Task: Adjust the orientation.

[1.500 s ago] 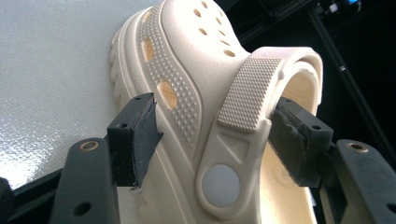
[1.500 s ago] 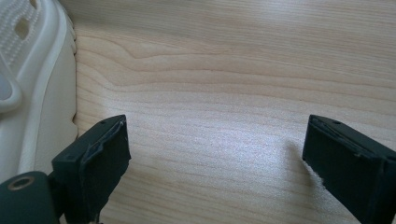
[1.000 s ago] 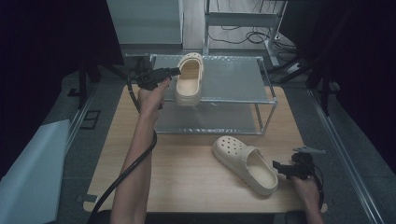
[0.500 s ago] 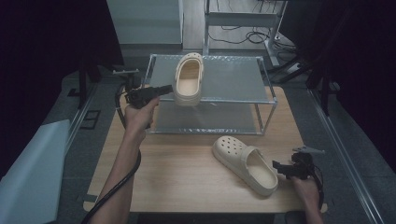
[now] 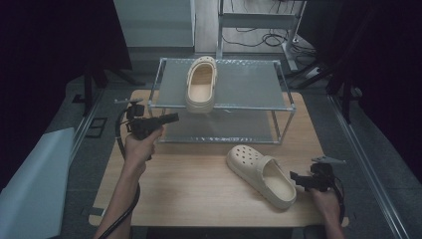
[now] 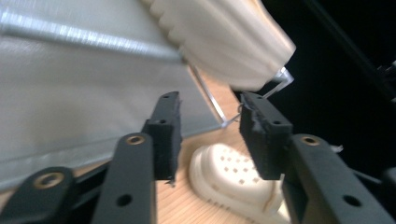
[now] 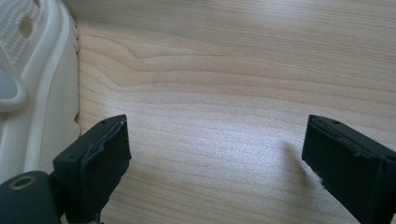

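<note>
Two cream foam clogs are in play. One clog [image 5: 201,83] rests on the top shelf of a metal-framed rack [image 5: 259,79] at the far side of the bench [image 5: 199,189], lying along the shelf with one end jutting just past the near rail. The other clog [image 5: 261,174] lies on the bench in front of the rack, perforated toe toward the rack and open heel toward the near right corner.

The left gripper [image 5: 169,118] is held out from an extended forearm that rises from the bottom edge; the hand wraps the grip and aims the fingers level toward the rack, just left of its near left post and apart from the shelved clog. In the left gripper view its fingers [image 6: 163,135] stand at a narrow gap with nothing between them, having just been opening again after a closing; beyond them show the ribbed sole of the shelved clog [image 6: 224,37] and the toe of the second one [image 6: 233,182].

The right gripper [image 5: 298,179] sits low at the near right corner, hand tucked close to the bench edge, pointing left at the heel of the lower clog and just beside it. Its fingers [image 7: 98,158] are spread wide over bare wood, gripping nothing, the clog's rim [image 7: 42,102] just outside the left one.
</note>
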The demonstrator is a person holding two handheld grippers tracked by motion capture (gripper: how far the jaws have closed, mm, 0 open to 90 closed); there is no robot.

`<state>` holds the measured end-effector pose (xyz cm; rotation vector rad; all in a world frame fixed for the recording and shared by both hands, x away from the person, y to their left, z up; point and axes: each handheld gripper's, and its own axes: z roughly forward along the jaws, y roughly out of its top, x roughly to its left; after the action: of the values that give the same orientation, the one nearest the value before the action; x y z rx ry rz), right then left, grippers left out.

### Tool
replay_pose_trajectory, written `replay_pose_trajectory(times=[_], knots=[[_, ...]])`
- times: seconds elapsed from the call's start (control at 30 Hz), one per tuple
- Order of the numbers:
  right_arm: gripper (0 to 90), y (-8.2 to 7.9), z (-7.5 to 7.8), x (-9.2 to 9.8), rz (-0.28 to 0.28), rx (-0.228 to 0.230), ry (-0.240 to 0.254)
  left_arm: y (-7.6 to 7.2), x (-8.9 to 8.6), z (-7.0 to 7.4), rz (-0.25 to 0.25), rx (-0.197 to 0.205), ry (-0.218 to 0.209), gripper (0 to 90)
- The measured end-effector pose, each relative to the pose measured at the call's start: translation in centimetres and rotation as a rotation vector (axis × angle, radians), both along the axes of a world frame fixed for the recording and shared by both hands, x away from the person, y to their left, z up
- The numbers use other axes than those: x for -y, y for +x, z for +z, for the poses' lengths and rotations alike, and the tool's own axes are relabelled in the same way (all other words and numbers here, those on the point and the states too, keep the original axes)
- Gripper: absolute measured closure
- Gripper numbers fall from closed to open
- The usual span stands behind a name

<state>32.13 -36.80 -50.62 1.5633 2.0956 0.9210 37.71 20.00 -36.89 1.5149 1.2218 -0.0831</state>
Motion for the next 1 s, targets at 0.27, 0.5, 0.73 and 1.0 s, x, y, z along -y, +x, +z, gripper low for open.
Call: replay_pose_trajectory(times=[0.27,0.5,0.73,1.0], knots=[[7.8,0.0,0.0,0.0,0.000,-0.003,-0.001,-1.7,-0.1,-2.5,-0.012,0.018,0.088,36.1],[7.8,0.0,0.0,0.0,0.000,-0.002,0.000,-3.2,0.0,-4.5,0.006,0.039,0.194,21.5],[7.8,-0.1,0.0,0.0,-0.002,-0.001,0.003,-4.8,0.8,-6.7,-0.010,0.069,0.318,14.3],[7.8,-0.1,0.0,-0.2,0.007,-0.005,-0.004,-6.2,1.6,-8.6,0.000,0.100,0.402,8.3]])
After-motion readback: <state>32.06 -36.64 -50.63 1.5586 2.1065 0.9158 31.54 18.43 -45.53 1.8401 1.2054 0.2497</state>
